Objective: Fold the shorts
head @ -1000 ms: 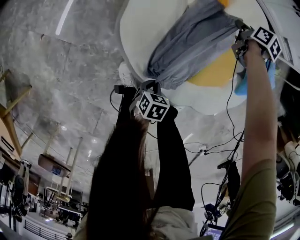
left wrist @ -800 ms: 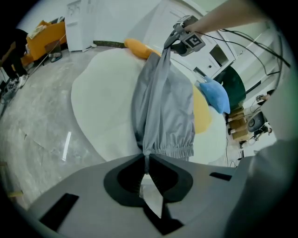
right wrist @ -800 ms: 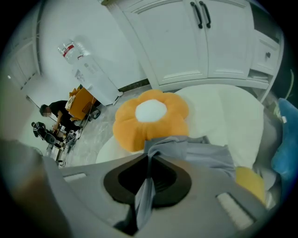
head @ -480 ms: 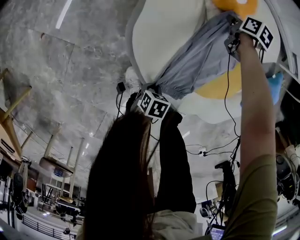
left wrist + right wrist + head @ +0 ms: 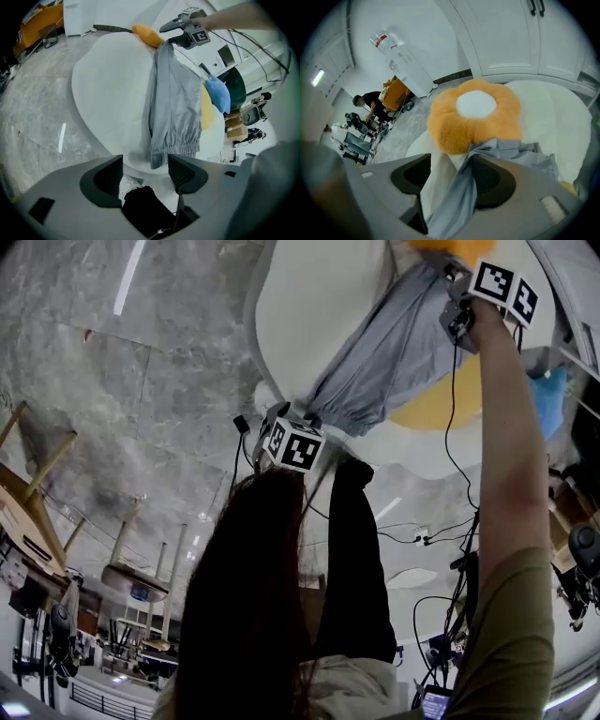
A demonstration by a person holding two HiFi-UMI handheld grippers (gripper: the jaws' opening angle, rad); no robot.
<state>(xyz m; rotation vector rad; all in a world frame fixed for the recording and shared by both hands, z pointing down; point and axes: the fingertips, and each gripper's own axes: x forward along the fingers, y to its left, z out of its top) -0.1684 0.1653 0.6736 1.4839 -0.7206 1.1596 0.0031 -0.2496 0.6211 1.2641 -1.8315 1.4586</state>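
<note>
Shorts [image 5: 384, 352] run lengthwise from my left gripper [image 5: 145, 164] to my right gripper [image 5: 451, 161], elastic end left; both jaw pairs are opening, cloth between the right pair.

Shorts [image 5: 173, 108] stretch lengthwise across a round pad [image 5: 112, 93], the elastic end at the pad's near edge and the far end against a flower-shaped cushion [image 5: 147, 35] on the far rim. To the right, a flat cushion [image 5: 206, 117] sits partly under the shorts. A soft toy [image 5: 219, 93] lies just beside it, farther right.
</note>
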